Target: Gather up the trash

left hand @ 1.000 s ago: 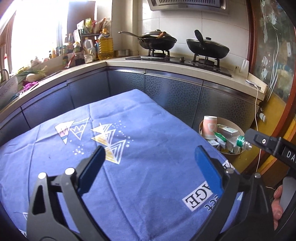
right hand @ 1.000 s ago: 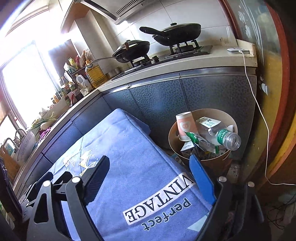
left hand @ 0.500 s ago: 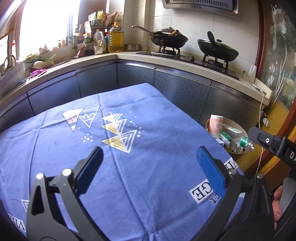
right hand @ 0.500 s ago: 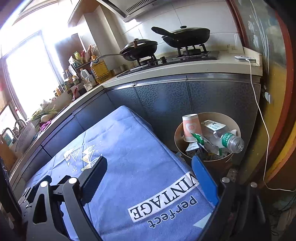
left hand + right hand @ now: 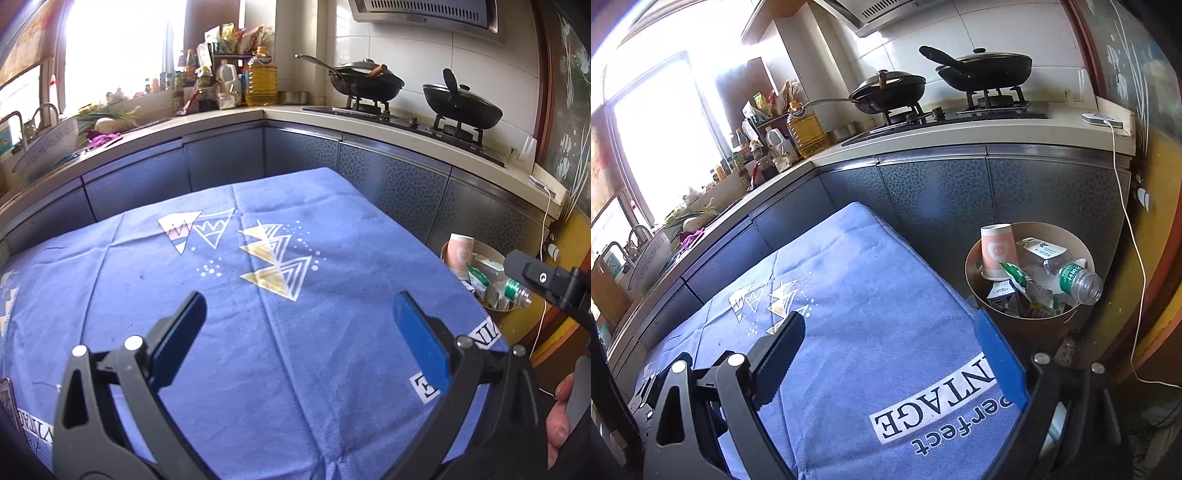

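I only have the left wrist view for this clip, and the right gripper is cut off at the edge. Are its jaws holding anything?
Observer: No. The right gripper has its jaws open and empty, above the blue cloth.
Operator: Is the bin overfull?
Observer: The plastic bottle lies on top of the pile, its neck sticking out past the rim of the bin.
Operator: Any trash on the cloth's near corner?
Observer: None shows there, only the print "perfect VINTAGE".

Table under blue tablecloth [image 5: 295, 350] (triangle print, "VINTAGE" lettering), brown bin [image 5: 1027, 325] on floor
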Motion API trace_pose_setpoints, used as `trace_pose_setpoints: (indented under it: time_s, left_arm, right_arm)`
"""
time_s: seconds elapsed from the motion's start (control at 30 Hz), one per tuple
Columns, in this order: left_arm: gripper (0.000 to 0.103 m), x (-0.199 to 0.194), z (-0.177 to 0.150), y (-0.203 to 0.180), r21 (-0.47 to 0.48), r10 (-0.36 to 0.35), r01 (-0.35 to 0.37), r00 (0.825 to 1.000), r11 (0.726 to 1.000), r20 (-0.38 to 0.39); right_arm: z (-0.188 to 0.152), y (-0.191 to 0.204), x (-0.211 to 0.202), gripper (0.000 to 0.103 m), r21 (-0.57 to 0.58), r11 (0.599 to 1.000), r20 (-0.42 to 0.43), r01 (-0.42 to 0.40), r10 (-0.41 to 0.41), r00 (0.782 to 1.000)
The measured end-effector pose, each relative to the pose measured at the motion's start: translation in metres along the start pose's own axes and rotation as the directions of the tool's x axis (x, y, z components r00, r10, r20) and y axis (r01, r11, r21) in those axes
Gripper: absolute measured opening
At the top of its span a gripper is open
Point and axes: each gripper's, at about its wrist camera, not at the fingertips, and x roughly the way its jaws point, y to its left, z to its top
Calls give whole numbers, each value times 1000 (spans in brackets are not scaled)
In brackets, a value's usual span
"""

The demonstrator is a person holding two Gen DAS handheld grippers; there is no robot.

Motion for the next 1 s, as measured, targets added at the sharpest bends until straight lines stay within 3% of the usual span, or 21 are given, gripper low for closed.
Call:
trace_pose_setpoints:
  time_s: [0.43, 1.0]
  left_arm:
    - [97, -3, 0, -4, 22, 53, -54, 998, 998, 28]
    - [97, 0, -1, -1, 12, 80, -80, 997, 997, -19]
  right_arm:
    - [1, -3, 2, 91, -13, 1000, 12, 22, -22, 1000]
    - [-3, -9, 4, 91, 22, 1000, -4, 21, -21, 1000]
